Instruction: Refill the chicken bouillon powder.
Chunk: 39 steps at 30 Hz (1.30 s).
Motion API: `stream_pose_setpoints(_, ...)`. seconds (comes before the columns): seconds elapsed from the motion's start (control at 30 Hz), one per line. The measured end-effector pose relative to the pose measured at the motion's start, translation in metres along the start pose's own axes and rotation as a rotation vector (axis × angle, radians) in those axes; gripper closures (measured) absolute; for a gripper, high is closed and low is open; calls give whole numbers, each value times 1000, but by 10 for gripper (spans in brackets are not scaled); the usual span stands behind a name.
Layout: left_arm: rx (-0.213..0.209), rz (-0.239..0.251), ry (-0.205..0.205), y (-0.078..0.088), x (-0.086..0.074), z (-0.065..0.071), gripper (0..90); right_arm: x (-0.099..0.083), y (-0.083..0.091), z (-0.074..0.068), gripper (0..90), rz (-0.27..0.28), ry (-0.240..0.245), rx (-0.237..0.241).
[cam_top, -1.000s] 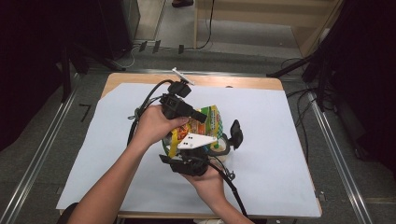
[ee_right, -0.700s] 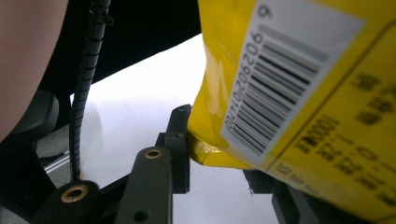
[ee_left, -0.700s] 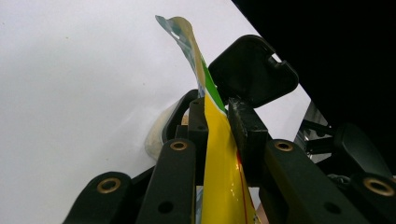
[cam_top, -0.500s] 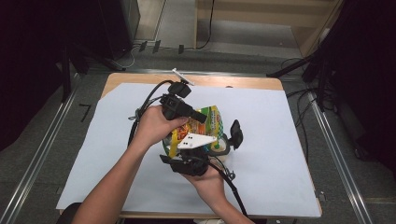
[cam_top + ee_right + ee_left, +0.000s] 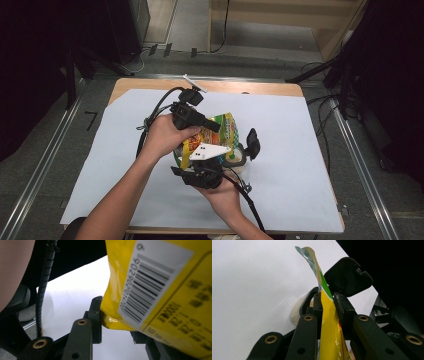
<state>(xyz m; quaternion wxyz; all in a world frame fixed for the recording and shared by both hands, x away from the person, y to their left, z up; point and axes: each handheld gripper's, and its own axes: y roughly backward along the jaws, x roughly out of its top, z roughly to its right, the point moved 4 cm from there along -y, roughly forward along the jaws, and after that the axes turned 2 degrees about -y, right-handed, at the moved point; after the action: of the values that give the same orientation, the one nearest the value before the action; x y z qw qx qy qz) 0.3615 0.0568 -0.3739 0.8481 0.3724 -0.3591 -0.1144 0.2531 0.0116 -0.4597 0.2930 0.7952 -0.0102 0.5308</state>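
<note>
- A yellow snack bag (image 5: 212, 137) is held up above the middle of the table, between the two grippers. It has green and orange print on the side that the high view shows.
- In the left gripper view the bag (image 5: 329, 322) stands on edge as a thin yellow sheet, and its upper edge (image 5: 309, 255) bends a little to the left.
- In the right gripper view the bag (image 5: 160, 290) shows a white label with a barcode (image 5: 147, 282) and some dark print below it.
- The left gripper (image 5: 192, 117) has its jaws pressed together on the bag; in the left gripper view the sheet runs straight through the narrow gap between the two black jaws and both touch it.
- The right gripper (image 5: 202, 172) pinches a lower corner of the bag; in the right gripper view the left jaw lies against the folded corner, and the other jaw is mostly hidden behind the bag.
- The left hand (image 5: 162, 135) holds its gripper from the far-left side, the right hand (image 5: 225, 192) holds its gripper from the near side.
- Just right of the bag is a round container (image 5: 237, 155) with an open black lid (image 5: 251, 142).
- Everything is over a white sheet of paper (image 5: 310, 150) that covers the wooden table (image 5: 260, 87).
</note>
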Motion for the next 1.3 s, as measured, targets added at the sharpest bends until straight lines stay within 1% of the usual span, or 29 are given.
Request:
stream_pose_setpoints(0.27, 10, 3, -3, -1, 1, 2, 806, 0, 0, 1, 688, 2, -4, 0)
stream_pose_setpoints(0.43, 31, 8, -22, 0, 3, 8, 801, 1, 2, 1, 691, 12, -14, 8)
stream_pose_setpoints(0.53, 19, 7, -12, -1, 4, 6, 798, 2, 3, 1, 691, 14, -22, 12)
stream_pose_setpoints(0.7, 16, 9, -9, 1, 4, 6, 794, 4, 4, -1, 691, 20, -33, 25)
stream_pose_setpoints(0.8, 1, 1, 2, 1, 4, 3, 794, 4, 4, -2, 691, 17, -37, 32)
stream_pose_setpoints(0.83, -4, 4, 10, 0, 4, 3, 794, 4, 3, -2, 691, 16, -38, 31)
stream_pose_setpoints(1.1, -16, -3, 7, -2, 5, 1, 794, 3, 4, 0, 691, 14, -36, 26)
stream_pose_setpoints(1.2, -19, -9, 1, -3, 6, 2, 794, 3, 4, 0, 692, 15, -41, 24)
stream_pose_setpoints(1.3, -20, -6, -2, -4, 7, 4, 795, 2, 5, 0, 694, 18, -41, 21)
